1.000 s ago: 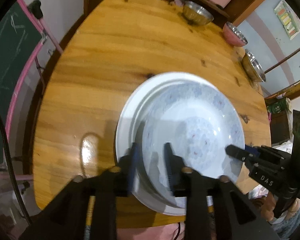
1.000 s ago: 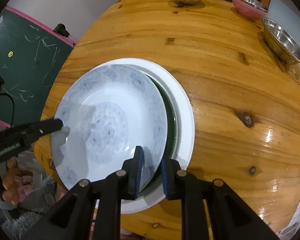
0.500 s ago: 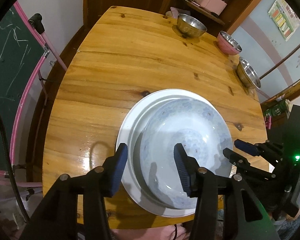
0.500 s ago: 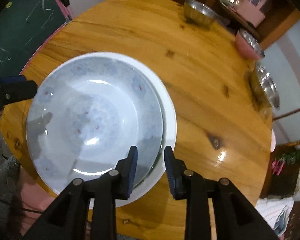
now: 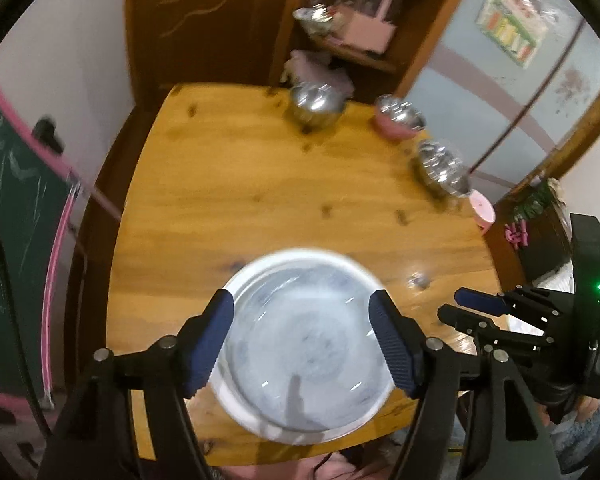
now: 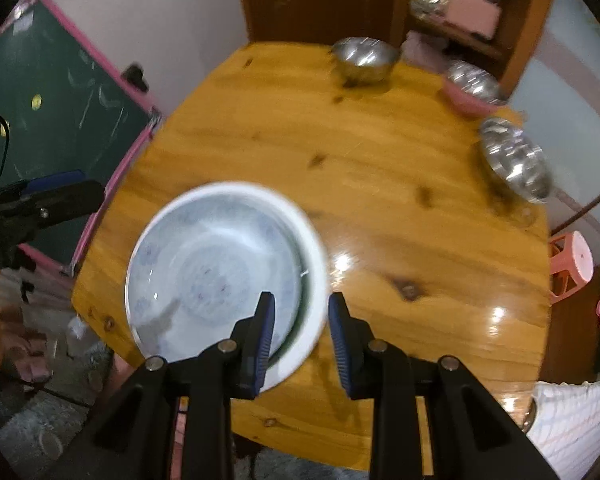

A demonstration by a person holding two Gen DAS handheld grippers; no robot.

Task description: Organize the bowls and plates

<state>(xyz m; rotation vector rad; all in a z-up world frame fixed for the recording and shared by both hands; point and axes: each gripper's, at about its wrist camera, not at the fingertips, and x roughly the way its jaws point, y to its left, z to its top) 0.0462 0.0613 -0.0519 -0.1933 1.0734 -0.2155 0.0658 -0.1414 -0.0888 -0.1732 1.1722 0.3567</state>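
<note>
A pale blue patterned plate lies inside a larger white plate at the near edge of the wooden table. My left gripper hovers well above them. Its jaws are opening wide, with nothing between the pads. It also shows at the left of the right wrist view. My right gripper hangs over the plates' right rim, jaws a little apart and empty. At the far right edge stand a steel bowl, a pink bowl and another steel bowl.
A green chalkboard with a pink frame leans left of the table. A wooden cabinet stands behind the table. A pink stool is at the right. White cloth lies near the table's front right corner.
Both grippers have let go of the plate rims and risen away from the table. The left jaws spread much wider. The patterned plate now rests flat in the white plate.
</note>
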